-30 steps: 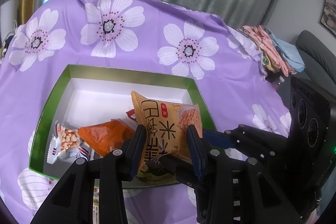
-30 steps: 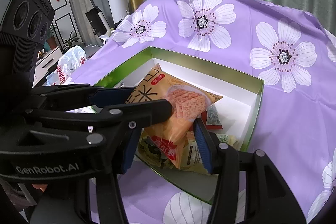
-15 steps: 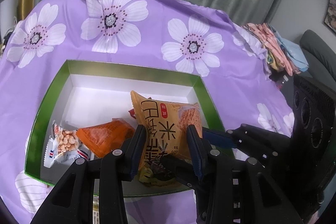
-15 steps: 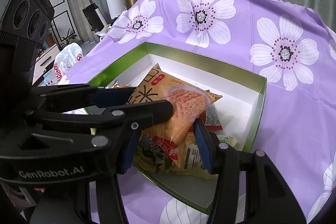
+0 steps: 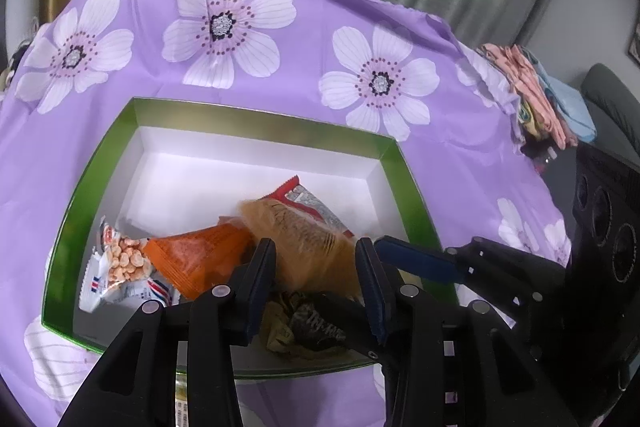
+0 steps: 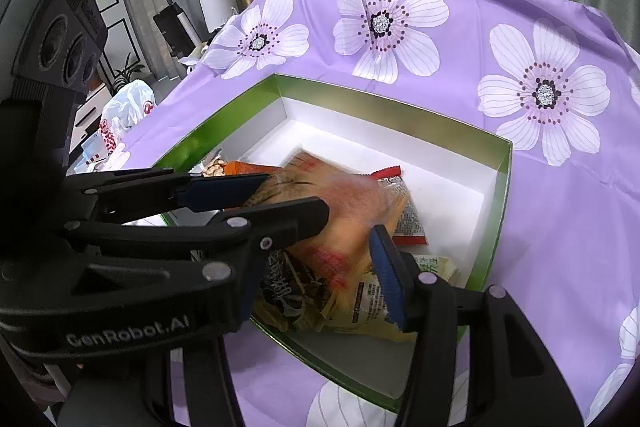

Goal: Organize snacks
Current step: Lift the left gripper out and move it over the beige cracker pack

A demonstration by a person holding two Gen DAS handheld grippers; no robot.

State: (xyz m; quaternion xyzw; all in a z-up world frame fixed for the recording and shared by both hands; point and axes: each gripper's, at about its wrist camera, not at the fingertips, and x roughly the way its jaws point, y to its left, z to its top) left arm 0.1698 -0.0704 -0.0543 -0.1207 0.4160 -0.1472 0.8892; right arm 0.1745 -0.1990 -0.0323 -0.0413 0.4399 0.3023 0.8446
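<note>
A green box with a white inside [image 5: 260,119] [image 6: 384,107] sits on the purple flowered cloth. An orange rice-cracker bag [image 5: 312,247] [image 6: 352,223] is blurred and falling between the fingers of my left gripper [image 5: 316,267], which stands open over the box. My right gripper [image 6: 352,227] is open just beside it, its blue-padded fingers [image 5: 416,259] crossing in from the right. In the box lie an orange packet [image 5: 196,255], a peanut packet [image 5: 120,263], a red-edged packet [image 5: 316,203] [image 6: 404,203] and dark and pale packets [image 6: 296,287].
The purple cloth with white flowers [image 5: 224,27] covers the table around the box. Folded clothes [image 5: 536,87] lie at the far right edge. A white plastic bag [image 6: 124,111] and a vacuum [image 6: 168,11] stand beyond the table's left side.
The rice-cracker bag has left my left gripper's hold and tips down into the box, blurred. The red-edged packet behind it has come into view.
</note>
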